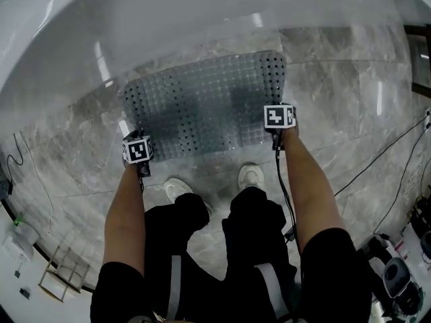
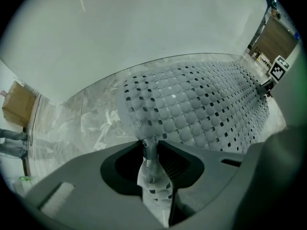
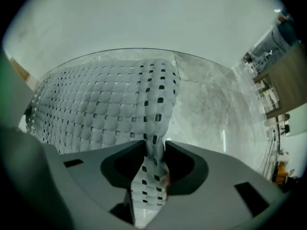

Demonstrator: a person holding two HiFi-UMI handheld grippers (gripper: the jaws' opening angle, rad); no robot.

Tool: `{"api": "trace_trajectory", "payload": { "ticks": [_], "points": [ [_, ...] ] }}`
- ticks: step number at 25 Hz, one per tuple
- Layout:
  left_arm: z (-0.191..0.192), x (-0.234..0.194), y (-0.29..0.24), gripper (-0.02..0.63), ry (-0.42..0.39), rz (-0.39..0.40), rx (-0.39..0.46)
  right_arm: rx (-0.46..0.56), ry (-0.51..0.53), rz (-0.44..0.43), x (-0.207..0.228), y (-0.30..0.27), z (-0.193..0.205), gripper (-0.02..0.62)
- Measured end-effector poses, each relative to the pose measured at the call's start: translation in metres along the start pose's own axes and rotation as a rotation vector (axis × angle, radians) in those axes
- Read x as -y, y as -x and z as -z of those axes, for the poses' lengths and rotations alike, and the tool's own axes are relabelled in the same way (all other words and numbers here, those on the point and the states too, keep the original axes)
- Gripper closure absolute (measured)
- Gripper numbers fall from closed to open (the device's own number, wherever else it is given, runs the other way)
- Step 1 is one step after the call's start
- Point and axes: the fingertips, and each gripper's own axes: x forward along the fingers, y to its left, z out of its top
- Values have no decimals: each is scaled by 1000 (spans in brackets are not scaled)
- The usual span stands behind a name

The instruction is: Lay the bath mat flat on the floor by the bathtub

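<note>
Head view hides jaws; left claw (image 2: 149, 145) and right claw (image 3: 155, 146) pinch bath mat (image 1: 202, 106) corners.

The bath mat (image 1: 202, 106) is translucent pale grey, a grid of rounded bumps dotted with dark square holes. The floor (image 1: 337, 93) is grey marble with white veins, and the bathtub (image 1: 135, 19) is glossy white. The left gripper (image 2: 150, 145) and right gripper (image 3: 154, 145) are grey, with white cubes bearing black square markers. The trousers (image 1: 256, 221) are black and the shoes (image 1: 176, 188) white.

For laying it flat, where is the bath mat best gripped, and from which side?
By its two near corners, from above. The bath mat is thin, wide and floppy; left gripper and right gripper pinching a corner each should keep it spread.
</note>
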Motion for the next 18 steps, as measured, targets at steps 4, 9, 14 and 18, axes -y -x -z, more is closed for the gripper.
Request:
{"api": "trace_trajectory", "payload": {
  "ticks": [4, 9, 14, 18],
  "points": [
    [-8, -9, 7, 447, 51, -38, 44, 71, -104, 4, 11, 20, -8, 414],
    [-33, 6, 73, 387, 73, -41, 172, 186, -51, 9, -4, 94, -29, 411],
    [-83, 33, 179, 590, 65, 17, 314, 284, 55, -52, -35, 189, -45, 569],
    [-111, 58, 276, 601, 69, 106, 430, 338, 74, -119, -60, 271, -48, 588]
  ]
}}
